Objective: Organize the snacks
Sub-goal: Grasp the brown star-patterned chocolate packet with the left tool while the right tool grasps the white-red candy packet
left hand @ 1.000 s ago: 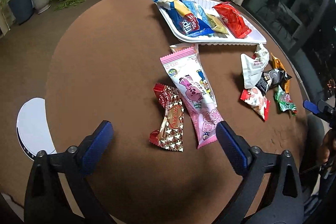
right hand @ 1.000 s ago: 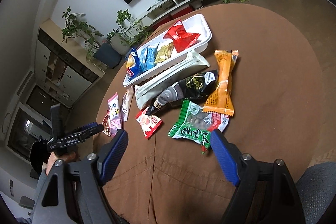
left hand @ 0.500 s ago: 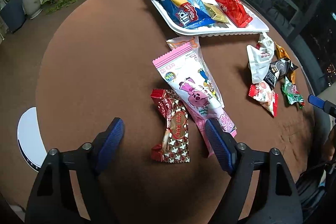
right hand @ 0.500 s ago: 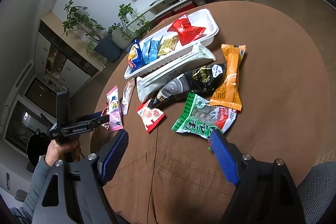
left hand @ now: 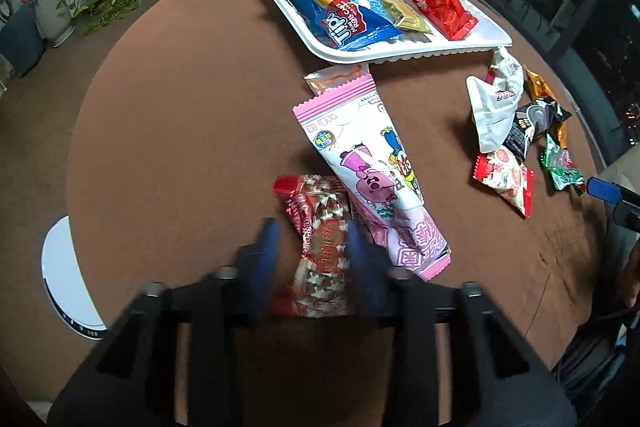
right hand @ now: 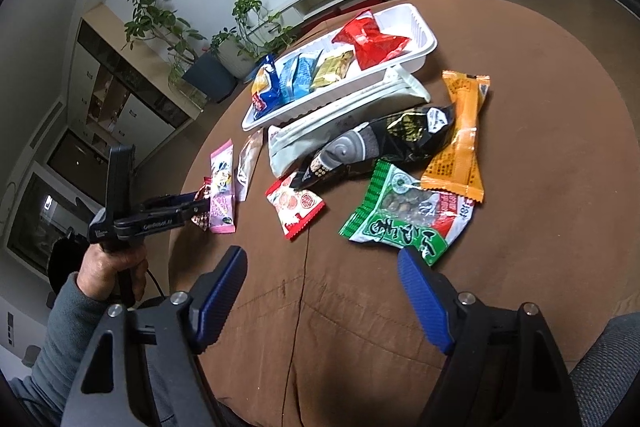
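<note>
A red star-patterned snack packet (left hand: pixel 320 247) lies on the brown round table (left hand: pixel 180 147), beside a long pink packet (left hand: pixel 372 167). My left gripper (left hand: pixel 314 241) straddles the red packet and its jaws are closing. The right pad is at the wrapper's edge, and a thin gap shows at the left pad. The right wrist view shows the left gripper (right hand: pixel 196 205) held by a hand at the red packet (right hand: pixel 202 221). My right gripper (right hand: pixel 320 259) stands open above the table, just short of a green packet (right hand: pixel 400 223). A white tray (left hand: pixel 472 45) at the far side holds several snacks.
Loose packets lie in a cluster: white (right hand: pixel 344 123), black (right hand: pixel 384 143), orange (right hand: pixel 460 143), and a small red-and-white one (right hand: pixel 294 205). A small clear wrapper (right hand: pixel 248 159) lies by the pink packet. Plants and a low TV shelf stand beyond the table. A white round object (left hand: pixel 66 279) sits left of it.
The left gripper's jaws have come from wide open to close around the red star-patterned packet, and it has moved down and forward over it. The right gripper has moved slightly towards the green packet.
</note>
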A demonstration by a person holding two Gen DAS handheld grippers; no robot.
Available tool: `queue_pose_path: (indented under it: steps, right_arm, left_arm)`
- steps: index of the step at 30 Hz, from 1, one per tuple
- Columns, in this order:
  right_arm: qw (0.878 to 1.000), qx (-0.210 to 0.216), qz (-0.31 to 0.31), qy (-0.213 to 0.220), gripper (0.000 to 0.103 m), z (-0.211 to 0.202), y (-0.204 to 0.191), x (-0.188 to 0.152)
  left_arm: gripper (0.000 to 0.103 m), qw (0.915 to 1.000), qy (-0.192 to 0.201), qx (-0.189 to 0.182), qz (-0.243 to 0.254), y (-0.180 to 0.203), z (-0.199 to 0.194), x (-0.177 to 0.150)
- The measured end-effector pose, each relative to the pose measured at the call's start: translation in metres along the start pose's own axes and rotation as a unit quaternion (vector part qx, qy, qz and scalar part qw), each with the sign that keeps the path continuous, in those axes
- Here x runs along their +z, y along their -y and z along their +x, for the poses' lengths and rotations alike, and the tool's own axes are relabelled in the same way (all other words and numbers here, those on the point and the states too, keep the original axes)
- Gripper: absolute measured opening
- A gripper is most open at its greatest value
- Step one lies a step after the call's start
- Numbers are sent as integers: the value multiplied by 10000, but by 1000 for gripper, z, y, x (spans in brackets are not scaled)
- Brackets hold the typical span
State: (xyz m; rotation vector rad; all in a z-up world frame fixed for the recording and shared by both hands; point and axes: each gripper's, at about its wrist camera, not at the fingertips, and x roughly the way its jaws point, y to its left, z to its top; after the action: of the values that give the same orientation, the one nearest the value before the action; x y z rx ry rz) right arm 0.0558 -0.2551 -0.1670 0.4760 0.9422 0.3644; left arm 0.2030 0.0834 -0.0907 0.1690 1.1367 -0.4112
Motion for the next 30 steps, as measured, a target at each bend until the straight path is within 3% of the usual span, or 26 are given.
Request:
queue_pose_path:
  steps: [12, 20, 30]
  right_arm:
    - [9971, -149, -707, -240, 78, 23, -29, 14]
    - [9842, -346, -1576, -731, 71, 66, -57, 30]
    - [9695, -763, -2092, -1020, 71, 107, -66, 39]
  left_arm:
    - [15, 9995, 213, -107, -217, 1, -14, -14]
    - [14, 9988, 266, -234, -342, 3, -26, -31]
    - [14, 9962, 468, -518, -519, 4, -43, -52]
